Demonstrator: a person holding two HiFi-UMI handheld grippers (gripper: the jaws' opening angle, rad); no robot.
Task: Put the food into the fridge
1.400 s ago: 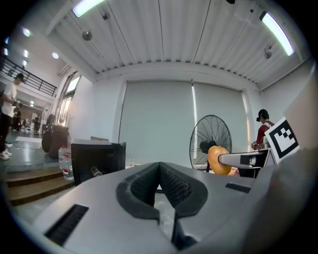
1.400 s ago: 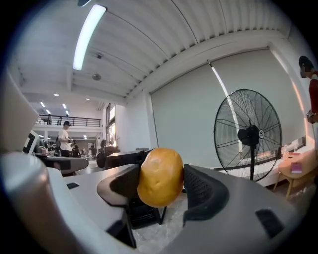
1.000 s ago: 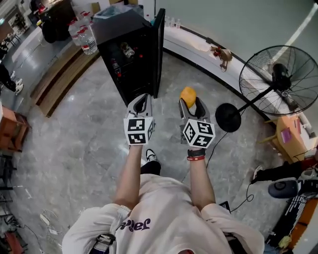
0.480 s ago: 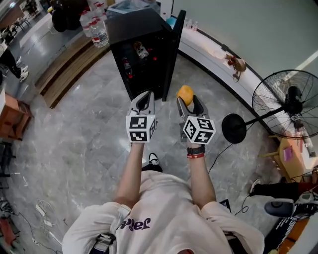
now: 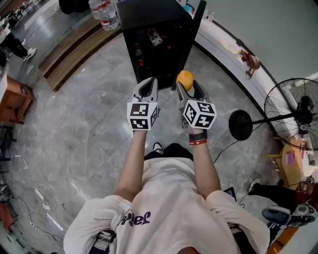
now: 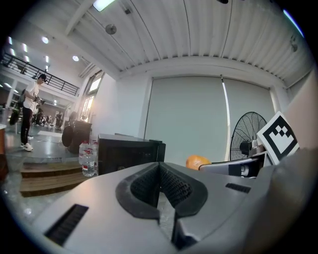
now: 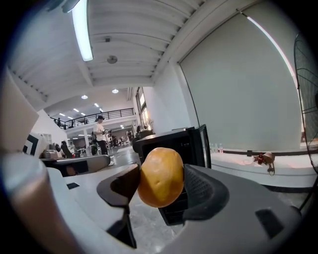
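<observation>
A small black fridge (image 5: 159,42) stands on the floor just ahead, its door (image 5: 197,22) swung open to the right, with a few items on its shelves. My right gripper (image 5: 185,85) is shut on a yellow-orange potato (image 7: 160,176), which also shows as a round lump, the potato (image 5: 185,78), in front of the fridge opening. My left gripper (image 5: 145,88) is beside it, jaws shut together with nothing between them (image 6: 161,191). The fridge (image 6: 129,155) shows ahead in the left gripper view too.
A standing fan (image 5: 293,111) with a round base (image 5: 240,125) is at the right. Water bottles (image 5: 105,12) stand on wooden steps (image 5: 69,52) left of the fridge. A low white ledge (image 5: 226,47) curves behind the fridge. A cable runs on the marble floor by the fan.
Both grippers and the potato have come closer to the fridge, which now lies directly ahead of them. The jaws have not changed.
</observation>
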